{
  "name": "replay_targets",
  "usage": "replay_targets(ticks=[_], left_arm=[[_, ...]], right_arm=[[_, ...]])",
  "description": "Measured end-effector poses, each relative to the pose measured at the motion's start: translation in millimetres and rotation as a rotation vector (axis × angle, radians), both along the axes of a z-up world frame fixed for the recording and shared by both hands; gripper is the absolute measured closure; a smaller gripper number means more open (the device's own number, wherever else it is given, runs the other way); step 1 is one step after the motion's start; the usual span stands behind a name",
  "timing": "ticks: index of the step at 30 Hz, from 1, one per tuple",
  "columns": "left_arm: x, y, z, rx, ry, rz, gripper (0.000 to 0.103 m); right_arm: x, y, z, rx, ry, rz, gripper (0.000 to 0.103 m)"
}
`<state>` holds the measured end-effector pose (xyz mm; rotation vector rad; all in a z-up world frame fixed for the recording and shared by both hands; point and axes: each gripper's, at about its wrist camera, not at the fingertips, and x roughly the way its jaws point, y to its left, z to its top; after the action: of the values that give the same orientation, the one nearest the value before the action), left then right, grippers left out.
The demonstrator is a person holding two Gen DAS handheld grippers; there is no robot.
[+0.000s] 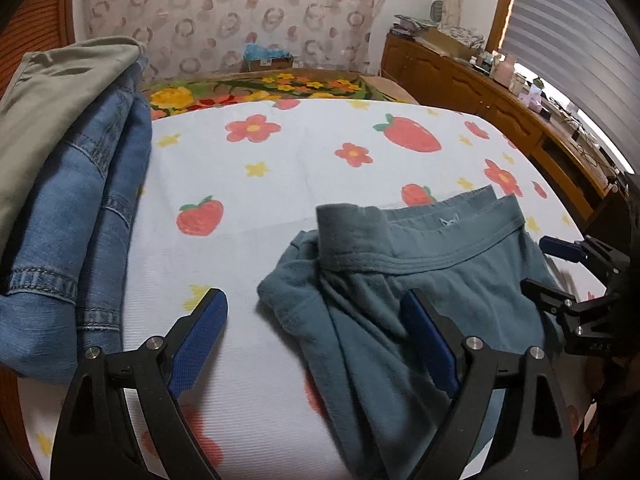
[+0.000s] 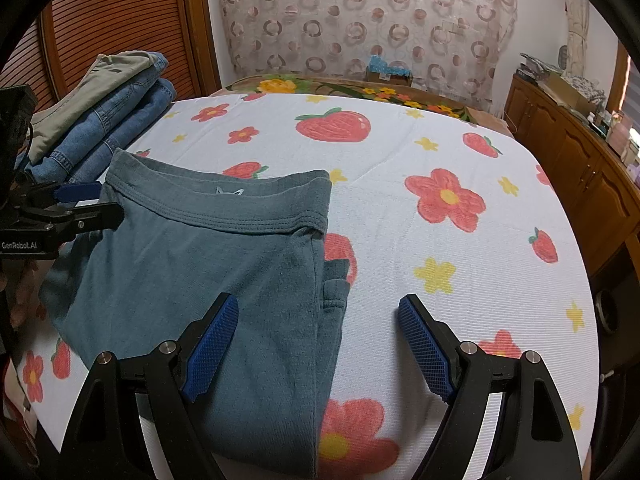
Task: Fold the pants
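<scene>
Home bedroom: bed (image 2: 400,152) w/ strawberry-print cover, wooden sideboard (image 2: 580,168) w/ clutter, patterned curtain (image 2: 360,20), slatted wardrobe door (image 2: 120,20), stack of folded clothes (image 1: 72,160)

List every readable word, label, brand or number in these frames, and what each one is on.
"GenRobot.AI": white lettering on the left gripper body, right wrist view.
Pale logo on the teal pants waistband: a shape, no letters.
Marking on the right gripper body: too blurred.
Cardboard box label: too small.

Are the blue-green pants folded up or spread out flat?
Folded. The teal pants lie doubled over in layers, stacked edges showing along one side and the waistband on top, on the strawberry sheet.
</scene>
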<state>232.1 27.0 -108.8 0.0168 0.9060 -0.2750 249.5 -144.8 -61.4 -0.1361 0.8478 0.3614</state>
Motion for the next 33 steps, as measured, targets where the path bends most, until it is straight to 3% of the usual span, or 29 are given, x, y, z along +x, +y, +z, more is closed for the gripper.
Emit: replay_targets(ticks=[3, 6, 7, 8, 13, 18, 33], left_arm=[[-0.3, -1.3, -3.9, -0.01, 0.015, -0.018, 0.024], [-3.4, -2.7, -4.6, 0.0, -0.012, -0.032, 0.032], [-3.9, -3.0, -4.5, -0.004, -0.017, -0.039, 0.034], [-5.0, -3.4, -4.4, -0.008, -0.023, -0.045, 0.038], [-8.3, -6.1, -2.6, -0.047, -0.027, -0.082, 0.061], [-15.1, -8.1, 2.8, -0.074, -0.044, -0.096, 0.083], [-63.2, -6.0, 55.0, -0.118, -0.202, -0.089, 0.088]], right_arm=[[-0.6, 0.5, -0.1, 0.006, -0.001, 0.011, 0.019], [-1.5, 1.8, 1.0, 0.012, -0.005, 0.031, 0.03], [-2.2, 2.4, 1.3, 0.013, -0.006, 0.038, 0.037], [-3.0, 3.7, 2.0, 0.016, -0.009, 0.052, 0.051], [-5.4, 3.2, 3.3, 0.056, 0.0, 0.063, 0.088], [-5.7, -0.5, 6.3, 0.104, 0.01, 0.062, 0.092], [-44.1, -7.8, 48.1, 0.156, -0.111, 0.082, 0.093]])
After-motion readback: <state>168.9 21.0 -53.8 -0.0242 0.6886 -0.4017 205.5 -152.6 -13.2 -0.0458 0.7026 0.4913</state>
